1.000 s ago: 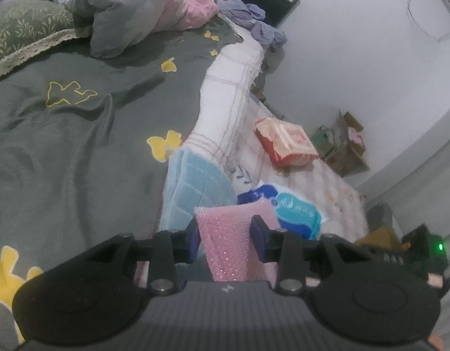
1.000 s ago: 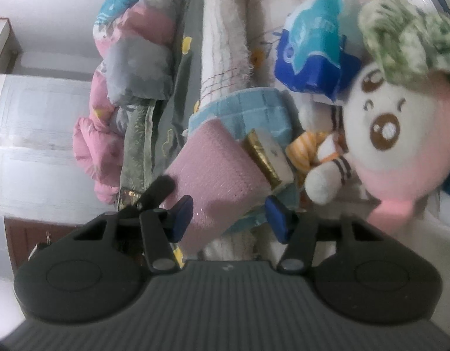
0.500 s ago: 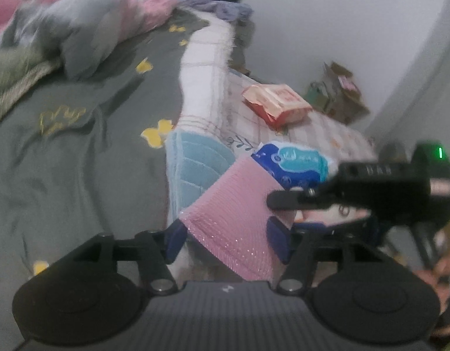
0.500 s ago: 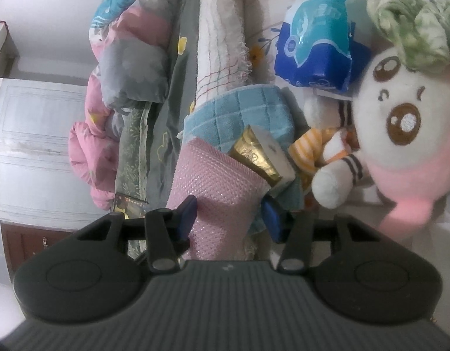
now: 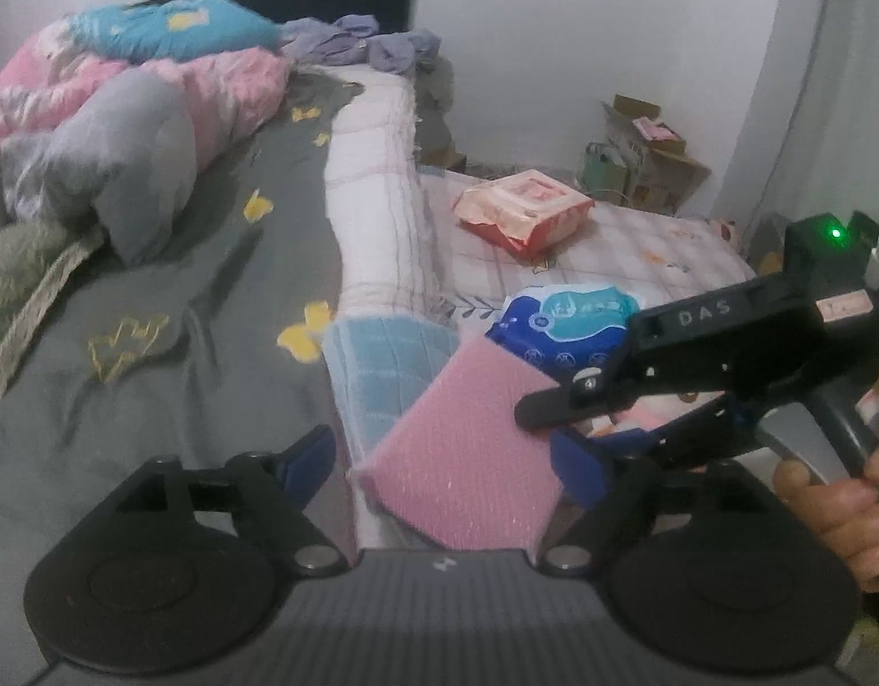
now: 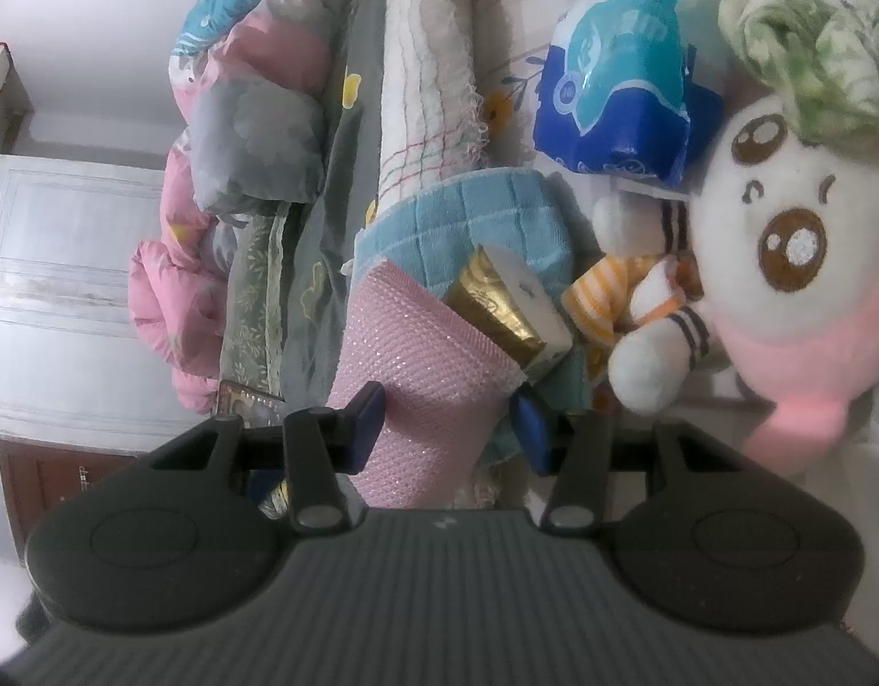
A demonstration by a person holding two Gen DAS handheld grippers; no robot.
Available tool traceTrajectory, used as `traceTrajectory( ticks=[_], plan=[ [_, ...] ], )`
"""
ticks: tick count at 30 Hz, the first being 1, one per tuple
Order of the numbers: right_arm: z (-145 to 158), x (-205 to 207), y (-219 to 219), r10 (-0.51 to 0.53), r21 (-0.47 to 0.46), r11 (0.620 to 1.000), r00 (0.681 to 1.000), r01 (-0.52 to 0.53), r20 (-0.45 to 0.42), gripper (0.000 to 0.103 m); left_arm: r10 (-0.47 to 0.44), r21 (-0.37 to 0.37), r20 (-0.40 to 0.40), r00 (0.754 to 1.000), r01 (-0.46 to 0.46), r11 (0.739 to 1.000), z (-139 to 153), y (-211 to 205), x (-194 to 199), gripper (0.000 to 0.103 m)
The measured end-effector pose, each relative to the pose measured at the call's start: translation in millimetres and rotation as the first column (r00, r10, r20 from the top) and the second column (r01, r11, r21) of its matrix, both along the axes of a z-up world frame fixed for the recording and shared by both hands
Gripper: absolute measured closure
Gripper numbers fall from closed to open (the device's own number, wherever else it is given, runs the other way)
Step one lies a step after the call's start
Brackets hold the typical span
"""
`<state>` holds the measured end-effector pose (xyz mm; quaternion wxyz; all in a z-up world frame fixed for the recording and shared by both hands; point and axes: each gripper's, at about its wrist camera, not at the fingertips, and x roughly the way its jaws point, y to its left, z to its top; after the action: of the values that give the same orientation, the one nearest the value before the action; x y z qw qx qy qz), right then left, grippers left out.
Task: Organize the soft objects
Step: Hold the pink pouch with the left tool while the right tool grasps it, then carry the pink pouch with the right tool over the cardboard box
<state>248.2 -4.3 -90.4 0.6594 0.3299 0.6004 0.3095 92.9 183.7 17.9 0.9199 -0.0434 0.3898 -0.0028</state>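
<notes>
**Bed, soft items: pink cloth passed to right gripper**

Bedroom scene: grey bedsheet (image 5: pixel 153 297) with yellow prints, crumpled pink-and-grey quilt (image 5: pixel 124 114) toward the headboard, white walls behind.

Left gripper (image 5: pixel 442 460): jaws have just been opening and now stand wide. The pink textured cloth (image 5: pixel 468 457) lies between them; the left pad is clear of it, the right pad sits just beside its edge, no squeeze visible.

Right gripper (image 6: pixel 448 429): enters the left wrist view from the right, held by a hand (image 5: pixel 839 509) wrapped round its handle, angled downward. Its blue pads press both sides of the pink cloth.

Cloth rests over a folded blue towel (image 6: pixel 473 223). A gold-and-white packet (image 6: pixel 508 308) touches the cloth's right edge. Nearby: blue tissue pack (image 6: pixel 622 86), round-faced plush toy (image 6: pixel 794 240), small striped plush (image 6: pixel 639 308). Red wipes pack (image 5: pixel 522 211) lies farther back, well apart.
</notes>
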Motion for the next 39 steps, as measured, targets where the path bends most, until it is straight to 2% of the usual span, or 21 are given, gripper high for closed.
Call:
traceTrajectory(
  ticks=[5,8,17,29,35,39],
  plan=[
    [-1.5,0.3,2.0,-0.001,0.005,1.000,1.000,0.002,-0.008,0.055,-0.051,-0.039,-0.094,0.994,0.048,0.998,-11.9,0.8,22.6,0.017],
    [-2.5,0.5,2.8,-0.001,0.010,1.000,1.000,0.001,-0.017,0.055,-0.037,-0.047,-0.130,0.991,0.031,0.998,-18.8,1.8,29.0,0.018],
    [-4.3,-3.1,11.1,0.022,0.018,1.000,0.999,-0.022,-0.036,0.055,-0.038,-0.040,-0.133,0.990,0.033,0.999,-20.5,-5.1,29.7,0.018],
    [29.0,-17.5,-3.0,0.032,0.042,0.999,0.999,-0.033,0.037,0.059,-0.048,-0.045,-0.053,0.997,0.045,0.998,11.5,-19.0,3.1,0.022],
    [60.8,-25.0,-34.8,0.003,0.071,0.997,0.993,-0.012,0.120,0.061,-0.092,-0.051,0.016,0.996,0.092,0.994,38.8,-46.3,-0.6,0.021],
    [83.6,-28.4,-77.2,-0.041,0.078,0.997,0.981,0.026,0.192,0.062,-0.153,-0.076,0.054,0.987,0.157,0.985,53.6,-77.5,8.1,0.022]
  ],
)
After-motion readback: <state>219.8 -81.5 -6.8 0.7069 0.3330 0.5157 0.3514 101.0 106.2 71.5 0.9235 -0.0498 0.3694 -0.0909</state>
